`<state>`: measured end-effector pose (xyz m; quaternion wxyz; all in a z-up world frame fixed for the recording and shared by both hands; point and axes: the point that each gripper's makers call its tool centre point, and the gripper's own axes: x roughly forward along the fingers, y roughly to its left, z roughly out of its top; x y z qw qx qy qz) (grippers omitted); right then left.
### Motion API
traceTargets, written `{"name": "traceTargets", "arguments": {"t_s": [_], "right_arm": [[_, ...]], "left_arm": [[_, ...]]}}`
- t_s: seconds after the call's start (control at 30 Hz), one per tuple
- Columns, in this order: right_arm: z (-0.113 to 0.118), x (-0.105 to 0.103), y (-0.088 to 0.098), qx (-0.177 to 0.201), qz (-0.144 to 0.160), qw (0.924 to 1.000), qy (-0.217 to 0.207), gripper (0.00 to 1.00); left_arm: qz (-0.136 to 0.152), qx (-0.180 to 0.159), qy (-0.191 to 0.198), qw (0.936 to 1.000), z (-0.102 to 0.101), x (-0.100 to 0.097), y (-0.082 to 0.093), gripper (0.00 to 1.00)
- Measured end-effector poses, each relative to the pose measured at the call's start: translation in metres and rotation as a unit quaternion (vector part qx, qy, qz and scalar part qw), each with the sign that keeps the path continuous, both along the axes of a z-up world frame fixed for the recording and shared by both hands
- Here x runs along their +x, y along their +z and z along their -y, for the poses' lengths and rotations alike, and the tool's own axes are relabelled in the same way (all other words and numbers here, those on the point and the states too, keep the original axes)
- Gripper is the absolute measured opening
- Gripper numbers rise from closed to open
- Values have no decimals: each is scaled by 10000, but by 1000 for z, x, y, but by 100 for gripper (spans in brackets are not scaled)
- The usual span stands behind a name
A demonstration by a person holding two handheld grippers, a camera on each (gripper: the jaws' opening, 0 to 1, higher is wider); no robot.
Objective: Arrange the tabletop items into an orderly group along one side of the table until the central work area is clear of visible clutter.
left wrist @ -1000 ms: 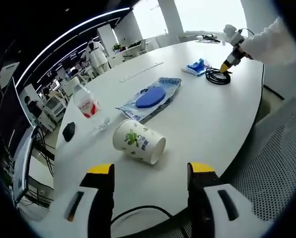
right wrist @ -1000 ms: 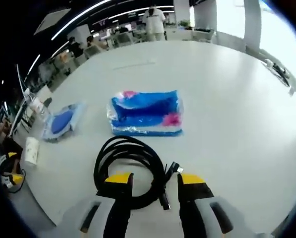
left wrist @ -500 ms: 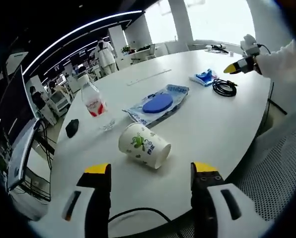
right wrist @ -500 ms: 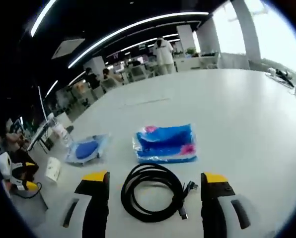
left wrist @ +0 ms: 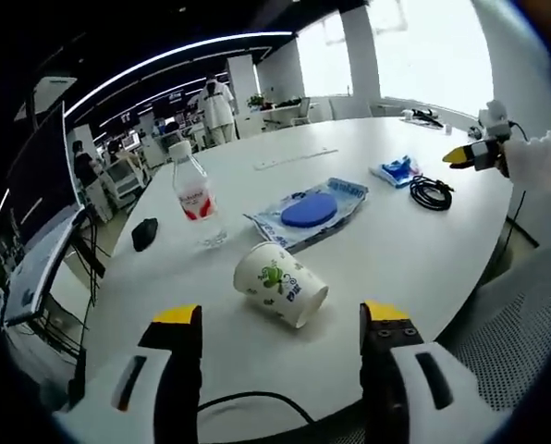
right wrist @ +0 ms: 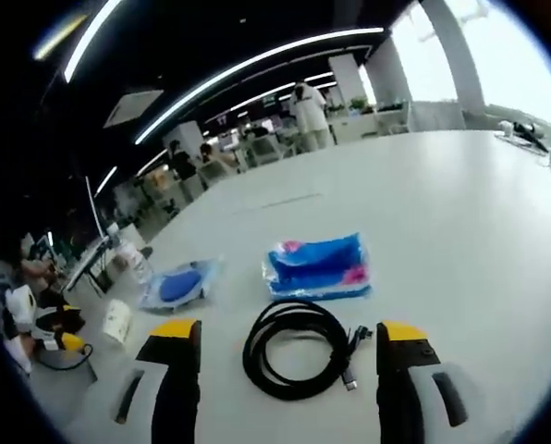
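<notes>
both tools have drawn back and risen since a second ago, the right tool (right wrist: 280, 344) lifting off the black cable (right wrist: 297, 349), its jaws now spread wide and empty either side of it. the round white desk (left wrist: 386, 250) carries its clutter scattered: a clear pouch with a blue disc (left wrist: 310, 210) at 12 o'clock of the left view, a blue packet (right wrist: 317, 265) beyond the cable, a water bottle (left wrist: 194, 196) at 11, a tipped paper cup (left wrist: 280, 284) near centre. left tool (left wrist: 281, 326) is open, empty, with the cup lying beyond it. judging by this, gathering has barely begun; next calls for closing on cup or cable.
</notes>
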<state>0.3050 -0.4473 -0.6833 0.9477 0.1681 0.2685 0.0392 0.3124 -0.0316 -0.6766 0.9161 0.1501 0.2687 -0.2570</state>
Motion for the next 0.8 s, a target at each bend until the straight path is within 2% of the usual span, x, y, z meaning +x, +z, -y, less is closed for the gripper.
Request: {"name": "traceTargets", "arguments": {"t_s": [0.13,0.33,0.47,0.57,0.67,0.8], "right_arm": [[-2,-1,1,70,12,10000,-41,79],[-7,0,0,100,-25,9999,10,78],[-7,1,1,122,-13,9999,28,77],[-9,0,-2,177,-60,9998,18,75],[-9,0,-2,179,-62,9998,25,74],[-7,3,-1,213,-59,9998,33,73]], "left_arm": [[7,-107,-15,9999,3,0,2,70],[-76,-334,220,9992,-4,5,3,68],[-54,-289,216,9993,-4,4,5,67],[-23,-171,165,9997,-1,4,6,67],[-50,-382,210,9990,5,7,10,67],[-72,-417,171,9990,14,17,12,67]]}}
